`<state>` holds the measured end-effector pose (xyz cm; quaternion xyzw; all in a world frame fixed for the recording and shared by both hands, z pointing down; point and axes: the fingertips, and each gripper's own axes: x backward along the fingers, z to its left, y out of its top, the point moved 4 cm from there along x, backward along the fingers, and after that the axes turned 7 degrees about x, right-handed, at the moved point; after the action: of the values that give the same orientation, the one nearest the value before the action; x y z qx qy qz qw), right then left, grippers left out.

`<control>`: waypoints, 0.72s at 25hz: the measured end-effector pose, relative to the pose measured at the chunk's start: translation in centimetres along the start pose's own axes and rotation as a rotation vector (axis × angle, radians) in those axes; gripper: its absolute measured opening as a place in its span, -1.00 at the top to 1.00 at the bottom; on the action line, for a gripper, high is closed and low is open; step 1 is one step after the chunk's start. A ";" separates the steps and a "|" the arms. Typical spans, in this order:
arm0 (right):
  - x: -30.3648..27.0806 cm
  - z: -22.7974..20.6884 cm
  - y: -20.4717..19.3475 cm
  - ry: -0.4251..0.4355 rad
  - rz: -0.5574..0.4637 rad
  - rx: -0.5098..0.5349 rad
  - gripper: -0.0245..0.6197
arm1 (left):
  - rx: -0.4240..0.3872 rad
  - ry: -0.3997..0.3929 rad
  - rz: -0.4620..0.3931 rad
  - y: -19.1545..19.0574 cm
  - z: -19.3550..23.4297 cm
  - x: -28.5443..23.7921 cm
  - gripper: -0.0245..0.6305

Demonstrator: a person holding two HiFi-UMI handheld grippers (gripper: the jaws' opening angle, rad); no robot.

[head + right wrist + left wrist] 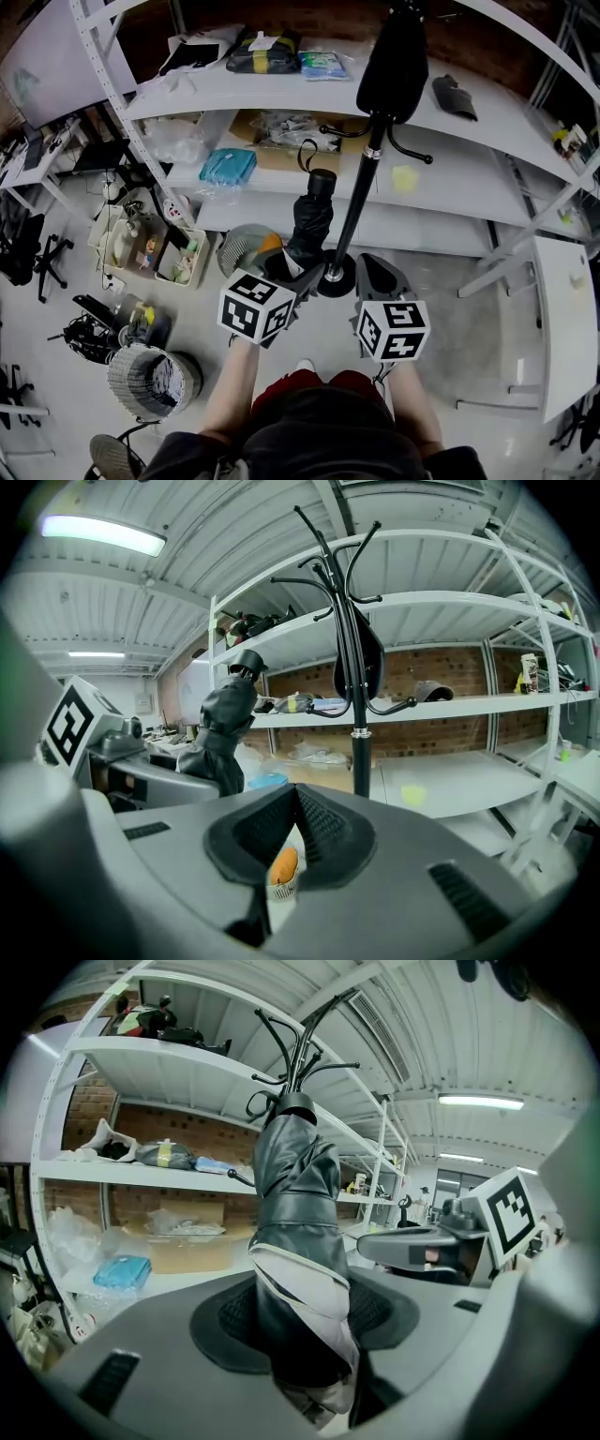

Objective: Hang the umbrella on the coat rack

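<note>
The umbrella [310, 223] is black with a pale, perhaps grey-white, panel. The coat rack [357, 202] is black, silver-banded. Left of it a blue packet [228, 167], right a yellow patch [404, 178], on white shelves [469, 183].

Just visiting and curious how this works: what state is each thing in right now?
Umbrella: folded, held upright in the left tool.
Left tool: closed on the umbrella.
Right tool: closed, empty.
Coat rack: standing upright, a dark item hanging on it, no umbrella yet.

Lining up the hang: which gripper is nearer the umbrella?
Left. The left gripper clamps the umbrella at its lower end; the right gripper sits apart, beyond the coat rack.
</note>
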<state>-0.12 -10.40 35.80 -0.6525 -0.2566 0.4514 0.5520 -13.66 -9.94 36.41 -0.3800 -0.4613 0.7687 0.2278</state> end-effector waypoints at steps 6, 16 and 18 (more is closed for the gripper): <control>-1.2 -1.2 0.5 -0.022 0.011 0.025 0.87 | -0.016 -0.028 0.016 0.8 0.9 -1.9 0.25; -5.4 -3.1 4.0 -0.007 -0.026 0.093 0.87 | -0.008 -0.037 0.023 3.1 3.5 -5.5 0.25; -6.2 -3.5 4.5 -0.007 -0.030 0.101 0.87 | -0.013 -0.035 0.024 3.6 4.1 -6.2 0.25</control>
<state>-0.68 -18.44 33.35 -0.6184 -0.2448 0.4578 0.5901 -13.16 -18.18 36.69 -0.3734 -0.4655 0.7751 0.2077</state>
